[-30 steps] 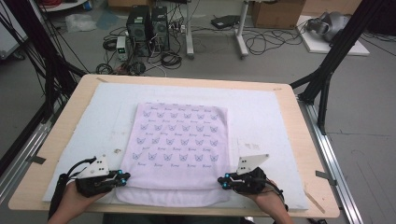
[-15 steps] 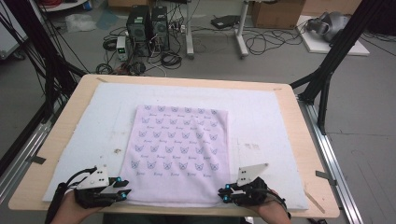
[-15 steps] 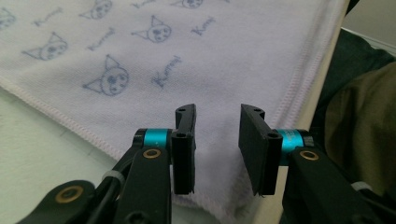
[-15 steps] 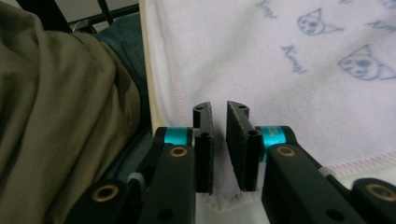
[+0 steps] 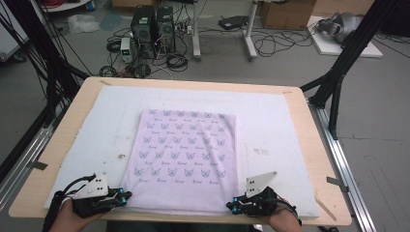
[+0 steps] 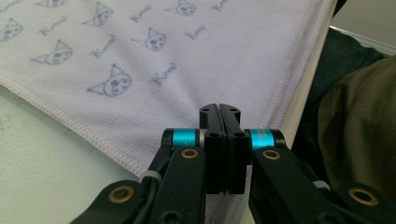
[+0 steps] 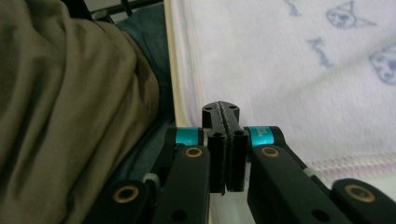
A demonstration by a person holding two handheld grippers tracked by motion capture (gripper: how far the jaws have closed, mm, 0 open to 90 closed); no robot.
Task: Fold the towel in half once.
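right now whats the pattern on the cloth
Pale lilac cloth with rows of small blue cat-like faces and script words; clearest in the left gripper view.

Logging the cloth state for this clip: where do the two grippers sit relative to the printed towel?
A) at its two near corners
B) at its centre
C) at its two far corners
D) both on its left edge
A: the left gripper and right gripper sit at the near corners of the towel, by the table's front edge.

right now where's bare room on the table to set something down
Bare white mat lies right of the patterned towel, left of it, and behind it. The near edge is crowded: left hand-held gripper and right hand-held gripper at the towel's corners.
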